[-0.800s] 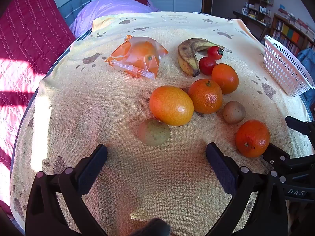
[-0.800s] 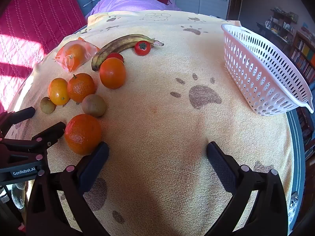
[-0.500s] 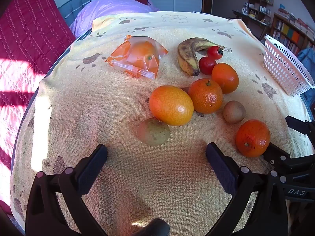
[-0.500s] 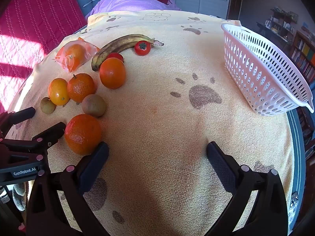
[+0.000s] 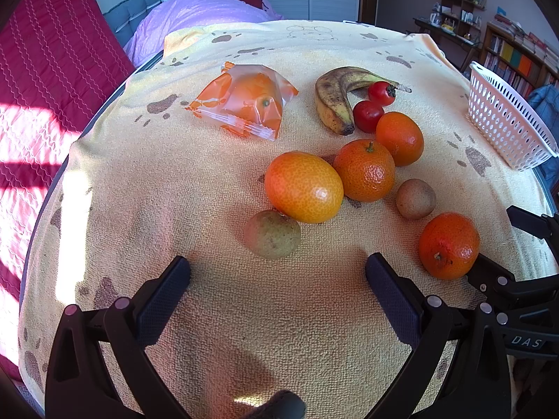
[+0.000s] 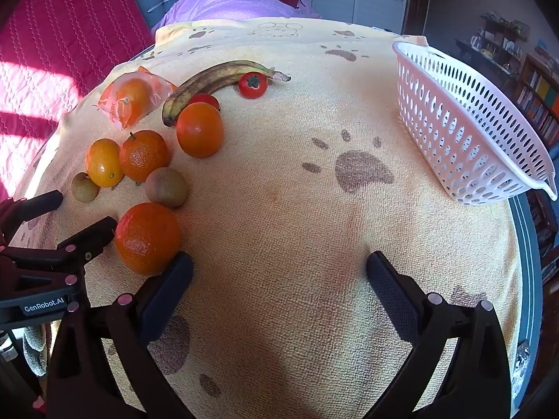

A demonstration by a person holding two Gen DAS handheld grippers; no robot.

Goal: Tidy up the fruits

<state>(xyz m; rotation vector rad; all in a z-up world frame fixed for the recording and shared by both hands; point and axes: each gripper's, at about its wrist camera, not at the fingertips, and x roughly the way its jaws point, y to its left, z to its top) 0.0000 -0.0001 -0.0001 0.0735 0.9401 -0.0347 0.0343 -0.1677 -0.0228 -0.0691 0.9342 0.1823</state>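
Fruits lie loose on my towel (image 5: 139, 181), all well to the left of the empty white basket (image 6: 464, 132). My left tongs (image 5: 277, 276) stand spread just short of a kiwi (image 5: 272, 234); my right tongs (image 6: 279, 272), also spread, have one pad touching the nearest orange (image 6: 146, 237). Risk, as I judge it: a nudge would roll round fruit off the edge. Banana (image 6: 213, 80): long axis points stem-first toward the basket, tip away
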